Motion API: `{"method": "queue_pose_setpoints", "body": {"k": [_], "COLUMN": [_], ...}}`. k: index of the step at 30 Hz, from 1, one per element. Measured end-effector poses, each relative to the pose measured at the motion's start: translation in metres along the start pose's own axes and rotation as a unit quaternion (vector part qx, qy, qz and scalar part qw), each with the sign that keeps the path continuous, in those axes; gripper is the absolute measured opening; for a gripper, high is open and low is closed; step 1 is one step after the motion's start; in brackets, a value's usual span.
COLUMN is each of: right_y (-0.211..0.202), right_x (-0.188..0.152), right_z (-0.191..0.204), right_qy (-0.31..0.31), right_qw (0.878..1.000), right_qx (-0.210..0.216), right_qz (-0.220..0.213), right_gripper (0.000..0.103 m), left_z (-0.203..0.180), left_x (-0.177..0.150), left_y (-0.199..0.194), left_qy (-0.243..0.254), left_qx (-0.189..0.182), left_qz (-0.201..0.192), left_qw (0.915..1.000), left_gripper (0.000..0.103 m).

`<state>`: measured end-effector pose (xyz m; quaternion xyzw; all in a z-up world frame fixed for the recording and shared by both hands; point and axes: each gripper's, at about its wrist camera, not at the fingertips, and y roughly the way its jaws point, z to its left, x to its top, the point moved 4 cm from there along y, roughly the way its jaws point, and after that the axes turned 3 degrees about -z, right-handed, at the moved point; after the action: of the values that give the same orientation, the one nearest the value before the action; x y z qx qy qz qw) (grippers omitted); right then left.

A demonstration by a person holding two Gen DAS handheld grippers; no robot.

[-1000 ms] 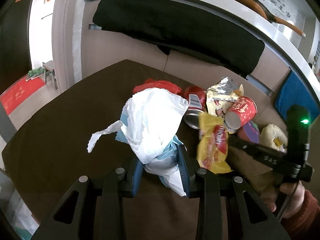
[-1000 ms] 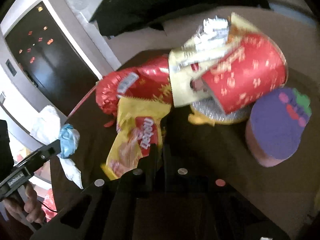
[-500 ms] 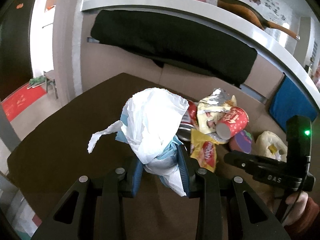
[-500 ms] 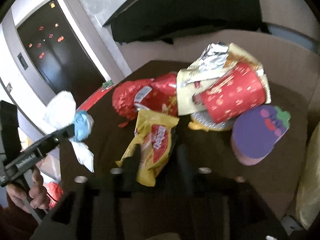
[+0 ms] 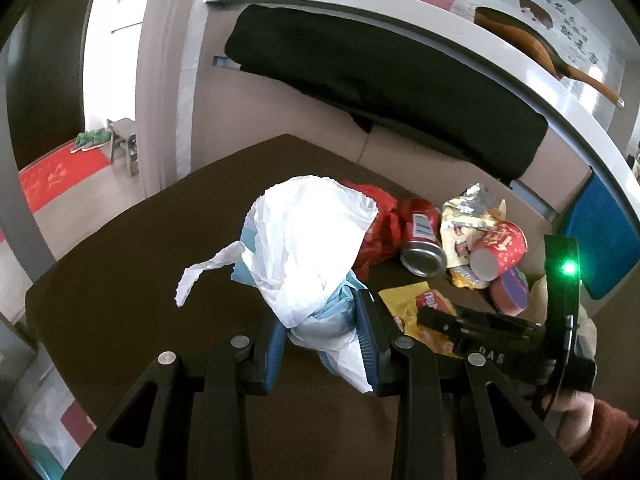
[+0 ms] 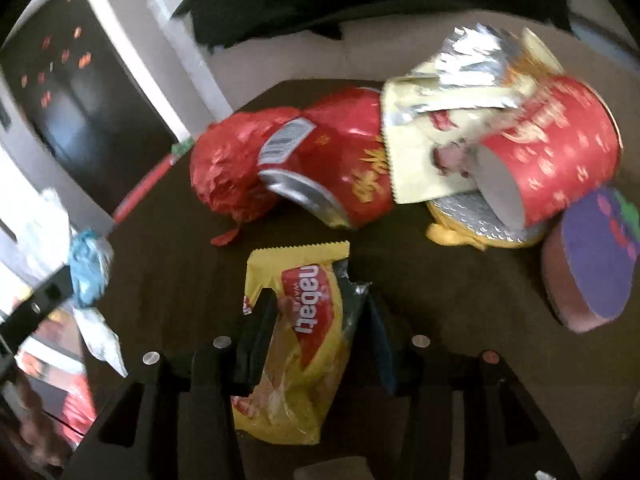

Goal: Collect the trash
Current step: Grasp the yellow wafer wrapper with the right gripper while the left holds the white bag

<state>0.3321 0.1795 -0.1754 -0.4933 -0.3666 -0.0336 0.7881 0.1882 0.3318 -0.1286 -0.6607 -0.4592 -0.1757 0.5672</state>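
My left gripper (image 5: 322,322) is shut on a crumpled white and blue bag (image 5: 308,248) and holds it above the dark table (image 5: 120,280). My right gripper (image 6: 316,312) has its jaws on either side of a yellow snack wrapper (image 6: 304,336) that lies on the table; the fingers press its sides. Beyond it lie a red can (image 6: 340,160), a red crumpled wrapper (image 6: 228,168), a foil snack bag (image 6: 440,120), a red paper cup (image 6: 552,148) and a purple round box (image 6: 592,264). The left gripper with the bag shows at the left of the right wrist view (image 6: 86,276).
A brown sofa with a black cloth (image 5: 380,72) runs behind the table. A blue cushion (image 5: 600,236) lies at the right. A yellowish bag (image 5: 540,288) sits behind the right gripper's body. The table's left edge drops to a floor with a red mat (image 5: 52,172).
My right gripper has pulled back, then come forward again, and now has the yellow wrapper between its jaws. My left gripper has kept the bag and moved back a little.
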Motion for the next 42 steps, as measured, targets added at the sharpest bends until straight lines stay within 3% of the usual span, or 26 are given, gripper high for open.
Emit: {"method": "queue_pose_setpoints", "body": {"k": [4,9,11,12,19,26,33,38,42], "right_y": [0.004,-0.001,-0.013,-0.02,-0.052,-0.03,-0.02,-0.022,-0.023], "right_x": [-0.003,-0.011,-0.016,-0.018,-0.033,-0.047,-0.04,-0.047,-0.048], "right_z": [0.014,0.02,0.02,0.02,0.031,0.055,0.039,0.049,0.051], "right_qy": [-0.034,-0.053,-0.054,-0.06,-0.105,-0.142,-0.072,-0.105,-0.112], "right_qw": [0.999,0.998,0.999,0.998,0.994,0.989,0.995,0.994,0.993], "right_qx": [-0.022,-0.017,0.005,0.014,0.034,0.034,0.063,0.028,0.035], "right_qz": [-0.001,0.005,-0.001,-0.008,-0.025,-0.001,0.002,-0.007,0.0], "right_gripper": [0.045,0.049,0.037,0.035,0.037,0.038,0.047,0.049,0.051], "left_z": [0.01,0.015,0.016,0.017,0.018,0.019,0.026,0.027,0.027], "left_x": [0.0,0.0,0.0,0.001,0.004,0.002,0.0,0.0,0.0], "left_y": [0.0,-0.002,-0.004,-0.004,-0.013,-0.02,-0.02,-0.02,-0.02], "left_qy": [-0.011,-0.013,-0.013,-0.014,-0.021,-0.021,-0.034,-0.034,-0.039], "left_qx": [0.003,0.002,0.003,0.003,0.003,0.004,0.007,0.006,0.007], "left_qz": [-0.002,-0.003,-0.004,-0.004,-0.017,-0.016,-0.016,-0.016,-0.012], "left_qw": [0.9999,0.9999,0.9999,0.9999,0.9996,0.9996,0.9993,0.9993,0.9991], "left_gripper": [0.034,0.034,0.034,0.034,0.034,0.034,0.034,0.034,0.034]}}
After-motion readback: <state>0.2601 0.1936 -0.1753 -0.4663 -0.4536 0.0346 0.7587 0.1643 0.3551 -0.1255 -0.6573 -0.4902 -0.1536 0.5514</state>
